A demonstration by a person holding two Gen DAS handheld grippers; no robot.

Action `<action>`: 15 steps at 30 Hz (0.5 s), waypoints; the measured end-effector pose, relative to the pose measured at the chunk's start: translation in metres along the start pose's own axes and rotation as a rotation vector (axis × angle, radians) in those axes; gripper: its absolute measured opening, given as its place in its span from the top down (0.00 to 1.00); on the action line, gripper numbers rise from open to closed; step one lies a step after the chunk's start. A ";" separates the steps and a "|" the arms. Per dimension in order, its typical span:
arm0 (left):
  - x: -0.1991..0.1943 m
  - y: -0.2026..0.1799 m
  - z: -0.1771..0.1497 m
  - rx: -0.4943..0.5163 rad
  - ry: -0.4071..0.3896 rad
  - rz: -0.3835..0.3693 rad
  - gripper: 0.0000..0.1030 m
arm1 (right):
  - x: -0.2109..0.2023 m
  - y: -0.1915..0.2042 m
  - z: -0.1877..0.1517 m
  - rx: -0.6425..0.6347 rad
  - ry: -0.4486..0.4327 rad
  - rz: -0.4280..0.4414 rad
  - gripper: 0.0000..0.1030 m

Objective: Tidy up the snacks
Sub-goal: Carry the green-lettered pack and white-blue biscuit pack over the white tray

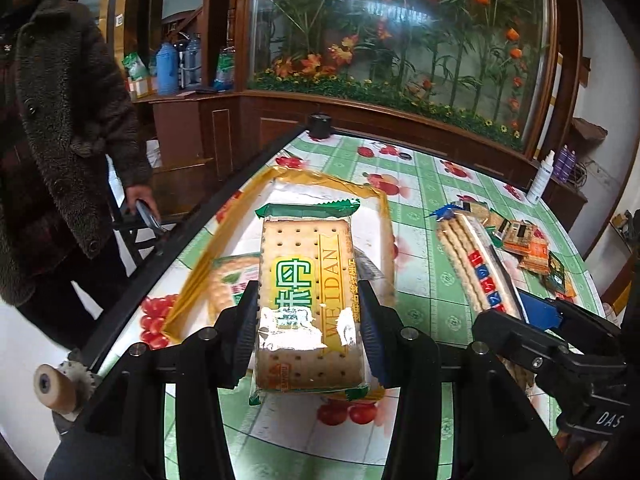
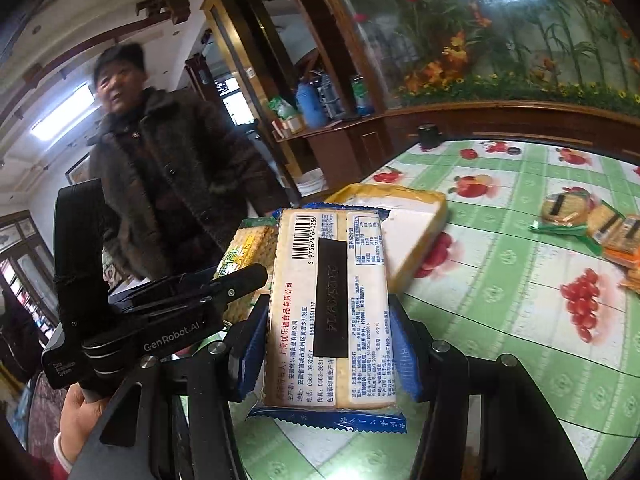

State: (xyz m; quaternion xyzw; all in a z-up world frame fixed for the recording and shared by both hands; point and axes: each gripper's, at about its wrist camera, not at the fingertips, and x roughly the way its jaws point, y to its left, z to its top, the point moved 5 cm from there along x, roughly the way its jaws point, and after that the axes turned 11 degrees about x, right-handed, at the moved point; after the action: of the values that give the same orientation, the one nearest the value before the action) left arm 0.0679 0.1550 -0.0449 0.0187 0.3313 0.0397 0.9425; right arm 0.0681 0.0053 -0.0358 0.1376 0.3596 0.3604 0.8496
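Now each cracker pack, green-wrapped point(image 1: 306, 304) and blue-wrapped point(image 2: 332, 308), lengthwise between clamping fingers point(image 1: 370, 320), above the table point(image 1: 432, 200).

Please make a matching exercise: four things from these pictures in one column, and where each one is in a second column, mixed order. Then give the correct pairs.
Things
1. green-wrapped cracker pack
2. blue-wrapped biscuit pack
3. yellow tray
4. small orange snack packets

Places
A. lying loose on the tablecloth, far side
B. clamped in the right gripper
C. resting on the table near its edge
D. clamped in the left gripper

Pairs: 1-D, 2-B, 3-C, 4-A
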 end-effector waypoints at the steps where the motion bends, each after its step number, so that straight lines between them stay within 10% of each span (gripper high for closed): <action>1: -0.001 0.002 0.000 -0.002 -0.001 0.002 0.57 | 0.002 0.003 0.000 -0.004 0.002 0.005 0.46; 15: -0.002 0.013 -0.001 -0.027 -0.008 -0.001 0.57 | 0.019 0.023 -0.001 -0.030 0.026 0.037 0.46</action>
State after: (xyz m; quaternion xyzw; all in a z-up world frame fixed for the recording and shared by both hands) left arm 0.0653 0.1673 -0.0435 0.0060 0.3270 0.0436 0.9440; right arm 0.0650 0.0347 -0.0351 0.1270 0.3625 0.3829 0.8402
